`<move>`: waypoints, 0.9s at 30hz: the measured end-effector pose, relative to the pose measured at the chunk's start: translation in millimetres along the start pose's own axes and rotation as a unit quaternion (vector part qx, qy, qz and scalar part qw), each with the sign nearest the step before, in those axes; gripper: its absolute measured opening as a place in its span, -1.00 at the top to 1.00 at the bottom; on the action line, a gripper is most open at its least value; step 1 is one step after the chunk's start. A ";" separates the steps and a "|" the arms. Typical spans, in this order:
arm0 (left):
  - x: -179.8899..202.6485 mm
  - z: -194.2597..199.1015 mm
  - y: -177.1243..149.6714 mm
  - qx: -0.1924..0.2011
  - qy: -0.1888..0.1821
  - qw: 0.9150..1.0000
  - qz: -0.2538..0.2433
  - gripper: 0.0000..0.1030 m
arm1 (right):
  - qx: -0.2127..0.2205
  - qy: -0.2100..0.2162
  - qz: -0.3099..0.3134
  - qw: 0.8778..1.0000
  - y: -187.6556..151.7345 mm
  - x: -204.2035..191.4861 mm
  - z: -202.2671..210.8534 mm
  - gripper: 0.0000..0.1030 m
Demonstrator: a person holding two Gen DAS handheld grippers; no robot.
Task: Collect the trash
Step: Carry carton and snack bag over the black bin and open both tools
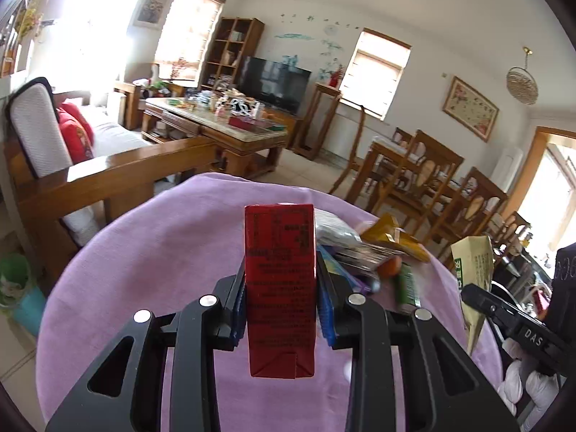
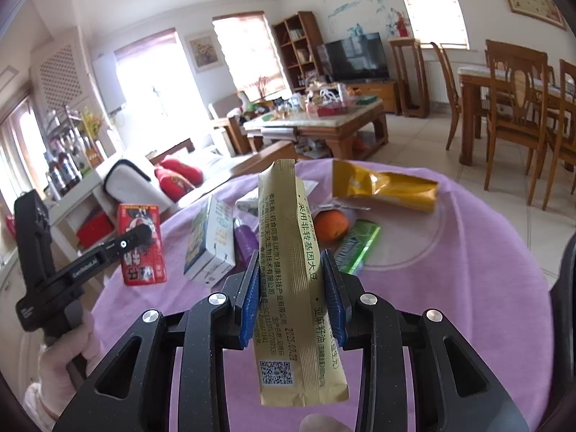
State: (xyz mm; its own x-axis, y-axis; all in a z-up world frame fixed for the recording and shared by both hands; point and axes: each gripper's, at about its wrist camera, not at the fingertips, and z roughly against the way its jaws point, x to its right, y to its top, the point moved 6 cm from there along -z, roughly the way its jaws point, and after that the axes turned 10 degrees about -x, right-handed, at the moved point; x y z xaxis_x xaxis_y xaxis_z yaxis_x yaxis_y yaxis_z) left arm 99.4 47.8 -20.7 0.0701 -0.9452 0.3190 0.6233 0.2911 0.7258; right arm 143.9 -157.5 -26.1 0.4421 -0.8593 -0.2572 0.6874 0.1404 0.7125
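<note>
The left gripper [image 1: 280,309], black plastic with ribbed blue pads [image 1: 325,318], was clamped on a red rectangular paper drink carton [image 1: 280,280], holding it upright above the round table draped in soft lilac cloth [image 1: 162,252]. The carton's glossy side carried dense dark print, and its folded bottom flap faced the camera.

The right gripper [image 2: 295,295] pinched a tall, flat, beige-gold foil sachet [image 2: 295,288] between its own blue ribbed pads [image 2: 252,298]; the sachet stood upright, printed with green characters and a QR code near its lower end, its sealed edges slightly crinkled.

On the cloth beyond lay the remaining litter: a white and blue cardboard box [image 2: 210,241] standing on edge, a small purple object [image 2: 244,237] just beside it, a round orange fruit [image 2: 331,225], a shiny green wrapper [image 2: 358,246] touching the fruit, and a crumpled yellow foil bag [image 2: 385,185] farther back. A silvery plastic wrapper [image 1: 336,232] lay behind the box.
</note>
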 end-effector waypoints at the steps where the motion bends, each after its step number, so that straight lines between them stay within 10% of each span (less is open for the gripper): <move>1: 9.3 4.1 -1.1 0.001 -0.008 1.000 -0.007 0.38 | 0.007 -0.004 -0.001 1.000 -1.6 5.1 10.8 0.37; 13: 165.0 13.6 -16.1 -0.003 -0.110 0.988 -0.111 0.37 | 0.092 -0.058 -0.041 0.993 -18.6 81.5 133.8 0.37; 27: 339.5 -23.8 -79.2 -0.037 -0.199 0.952 -0.229 0.37 | 0.171 -0.170 -0.128 0.962 -77.5 233.5 264.8 0.37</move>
State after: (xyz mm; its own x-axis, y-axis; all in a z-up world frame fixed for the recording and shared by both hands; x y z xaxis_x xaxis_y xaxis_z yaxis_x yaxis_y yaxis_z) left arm 92.4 -299.8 15.6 -0.5137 -0.8355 0.1952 0.5715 -0.1636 0.8041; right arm 41.2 -499.2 31.5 0.0300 -0.9637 -0.2654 0.4936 -0.2166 0.8423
